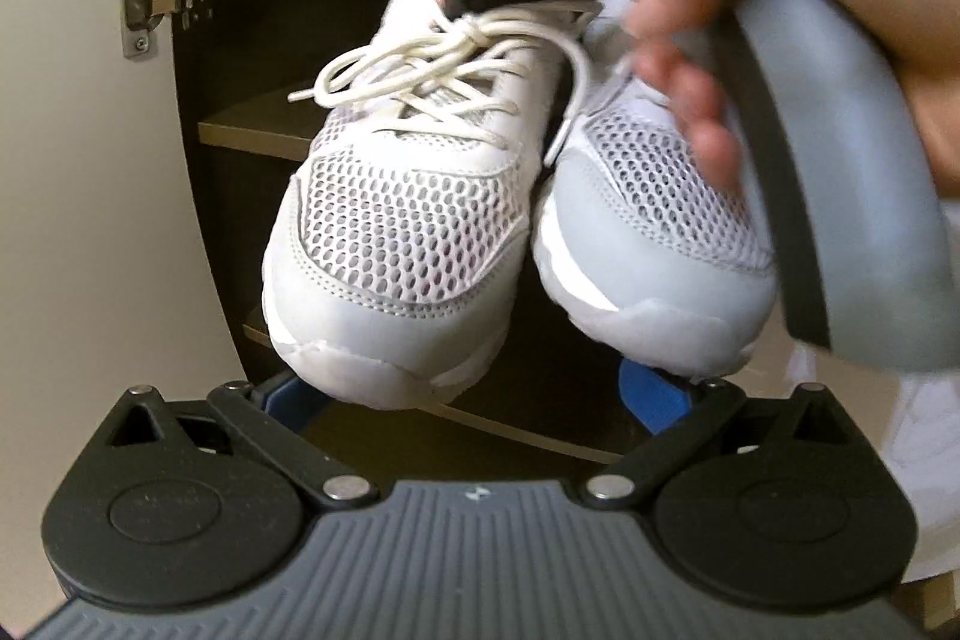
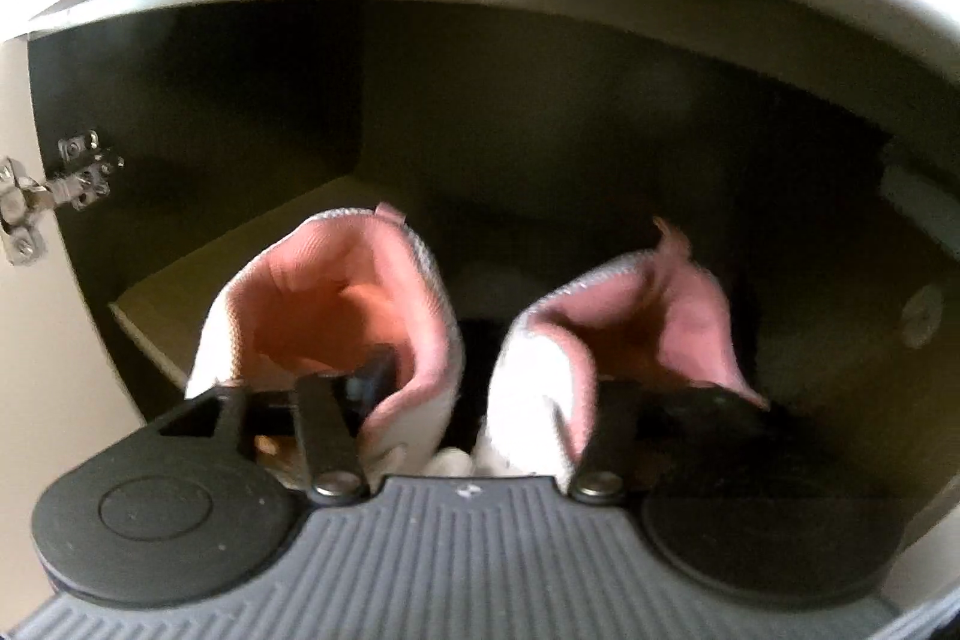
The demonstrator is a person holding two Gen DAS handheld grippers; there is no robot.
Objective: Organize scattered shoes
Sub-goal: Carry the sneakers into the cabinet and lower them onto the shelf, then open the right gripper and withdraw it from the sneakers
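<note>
Nearest the left camera, the left hand-held gripper (image 1: pixel 468 391) is seen spread wide with nothing pressed between its blue pads, the toes of two white mesh shoes (image 1: pixel 396 232) just above it. The shoes are at the mouth of a cabinet (image 1: pixel 240 40), over a shelf (image 2: pixel 240 256). The right hand-held gripper (image 2: pixel 480 400) stands parted, one finger in each pink-lined collar; no clamping is seen. The pair is judged light and soft, best taken by the firmer heel collars, not the loose laces (image 1: pixel 420 64)

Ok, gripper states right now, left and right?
Left gripper: open, sneaker toes above its fingers, not gripped.
Right gripper: open, one finger inside each sneaker.
</note>
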